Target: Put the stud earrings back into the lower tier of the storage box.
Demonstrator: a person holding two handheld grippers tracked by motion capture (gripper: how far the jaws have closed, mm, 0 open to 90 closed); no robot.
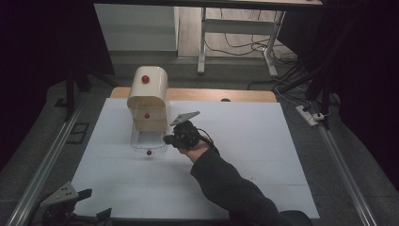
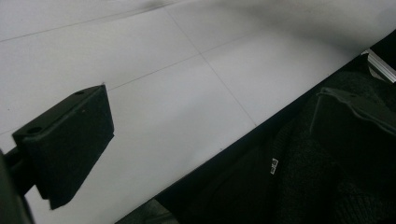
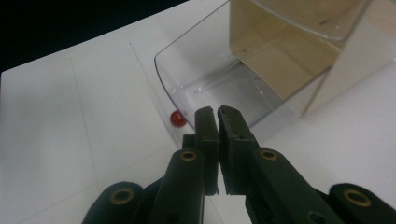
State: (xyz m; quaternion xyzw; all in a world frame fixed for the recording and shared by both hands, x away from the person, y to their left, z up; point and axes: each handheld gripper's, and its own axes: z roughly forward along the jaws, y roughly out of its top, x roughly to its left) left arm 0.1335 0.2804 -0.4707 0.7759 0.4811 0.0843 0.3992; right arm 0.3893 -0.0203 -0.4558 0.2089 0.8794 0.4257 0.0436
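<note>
A cream box-shaped cabinet (image 1: 148,94) stands at the back left of the white table (image 1: 244,141), with a red knob (image 1: 145,79) on its rounded top and another on its front. Its clear drawer (image 1: 141,143) is pulled out toward me and carries a small red knob (image 1: 149,152) at its front. My right gripper (image 1: 168,139) hovers just right of that drawer. In the right gripper view my right gripper (image 3: 217,112) is shut with nothing between the pads, beside the drawer's corner (image 3: 196,70) and its red knob (image 3: 177,118). My left gripper (image 1: 96,203) lies at the table's front left corner; its jaws stand wide apart around my left gripper's (image 2: 210,126) empty gap.
A dark sleeve (image 1: 226,183) reaches from the bottom of the high view across the table's middle. Metal rails (image 1: 47,160) run along both sides of the table. A desk frame and cables (image 1: 244,44) stand on the floor behind.
</note>
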